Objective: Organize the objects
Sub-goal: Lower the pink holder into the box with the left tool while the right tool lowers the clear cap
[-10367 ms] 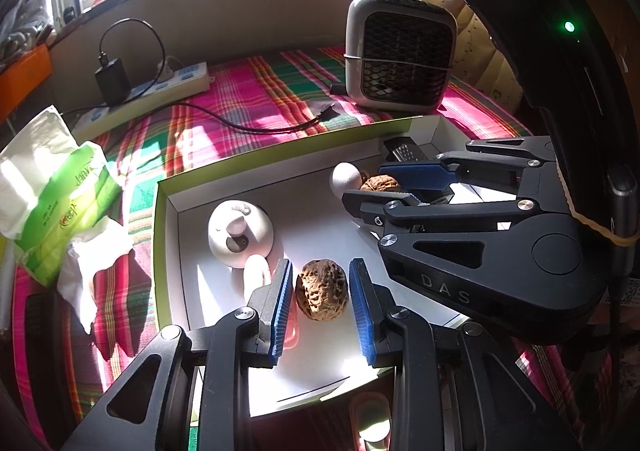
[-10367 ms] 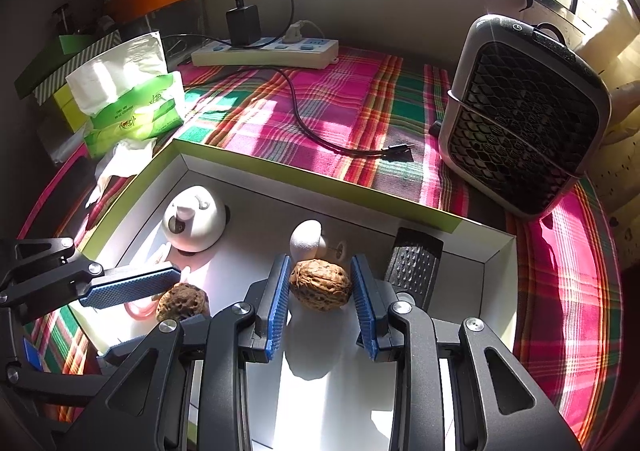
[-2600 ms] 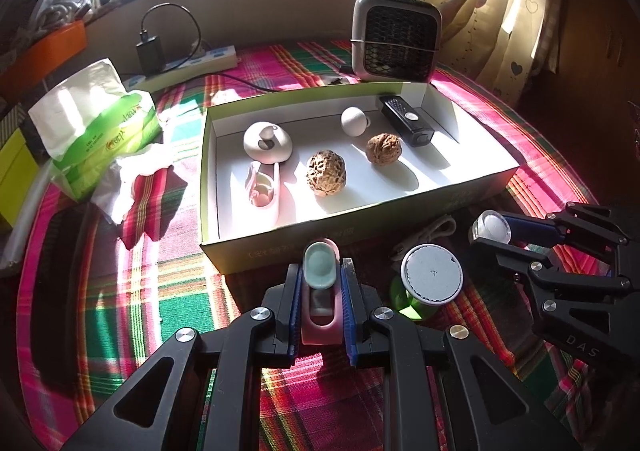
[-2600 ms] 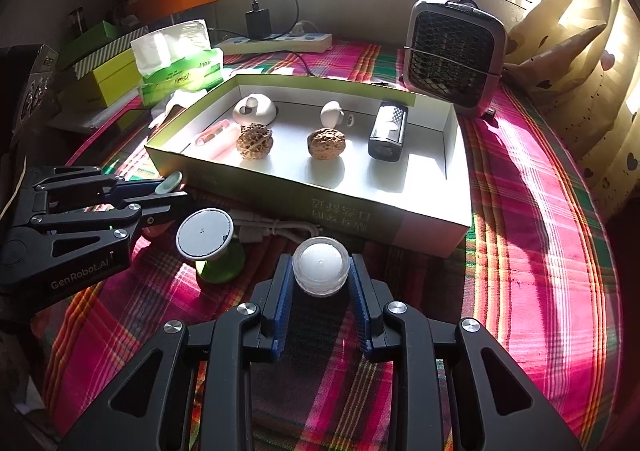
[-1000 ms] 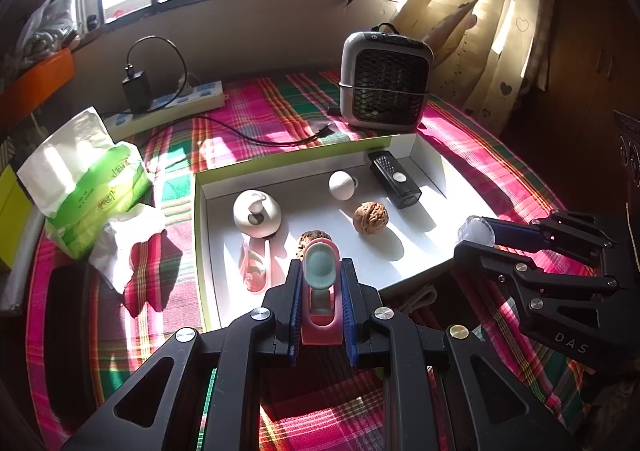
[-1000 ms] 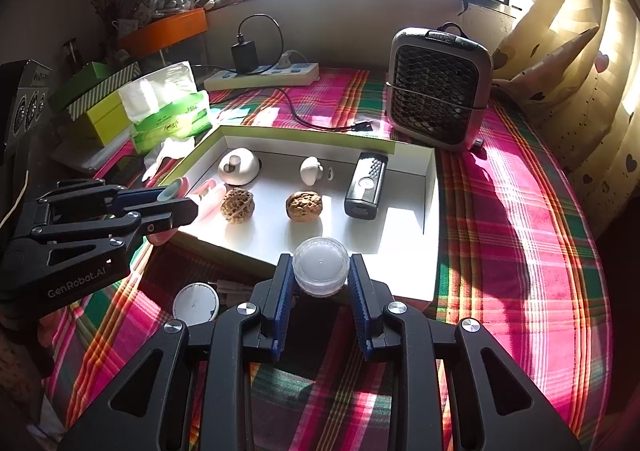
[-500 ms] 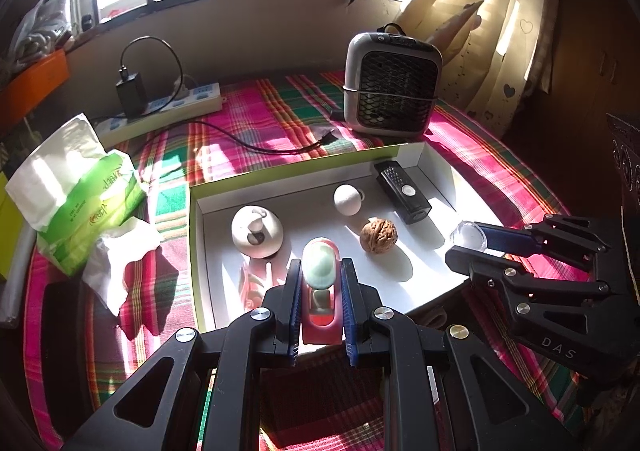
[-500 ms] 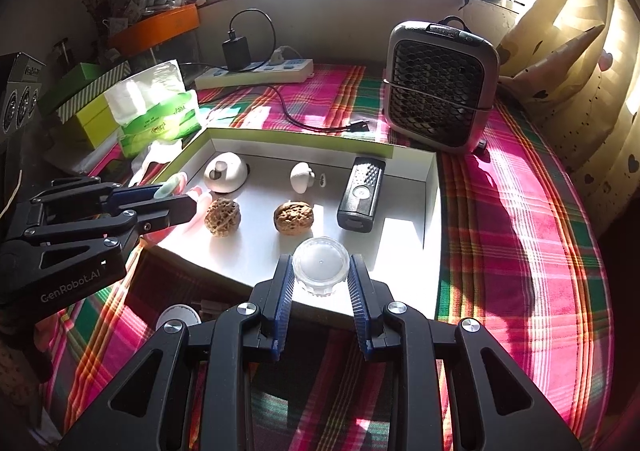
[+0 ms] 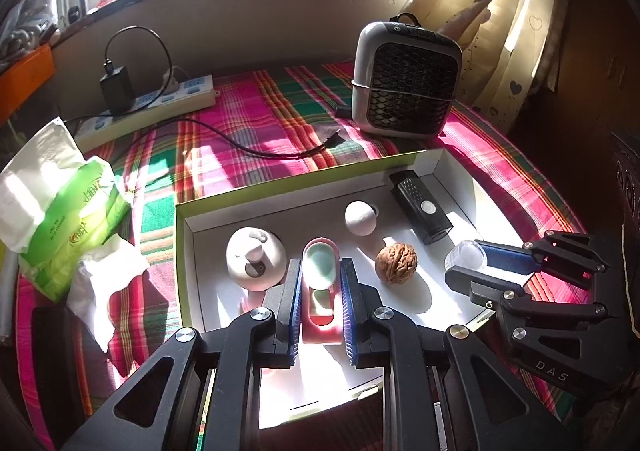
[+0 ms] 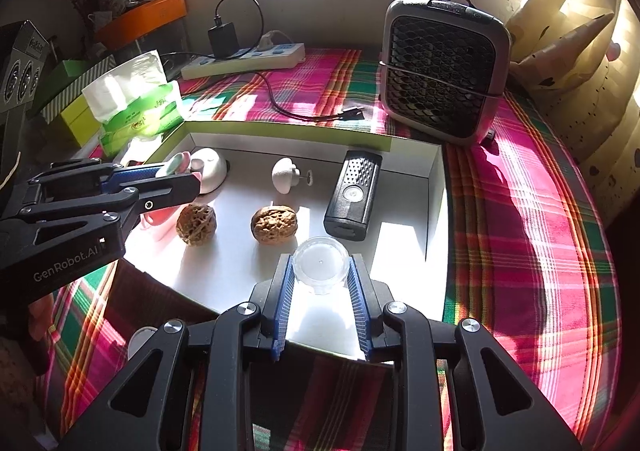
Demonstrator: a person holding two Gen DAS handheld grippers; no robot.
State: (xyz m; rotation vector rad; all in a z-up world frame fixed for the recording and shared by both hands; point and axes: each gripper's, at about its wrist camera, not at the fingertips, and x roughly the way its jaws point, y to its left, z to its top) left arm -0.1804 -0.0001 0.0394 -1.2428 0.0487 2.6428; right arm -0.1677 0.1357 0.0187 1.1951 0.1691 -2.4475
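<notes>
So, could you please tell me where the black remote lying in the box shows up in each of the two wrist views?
Left wrist view: the black remote lies right of centre, at the box's far right end, beyond the smooth walnut.
Right wrist view: the remote sits just right of centre, directly beyond the clear round container held in the fingers.
Shared landmark: the grey fan heater stands behind the box in both.

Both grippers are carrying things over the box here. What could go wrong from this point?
1. The left gripper holds its pink case close to the dome and a walnut; lowering it may knock them.
2. The round jar in the right gripper looks smooth and may slip, or roll once released near the remote.
</notes>
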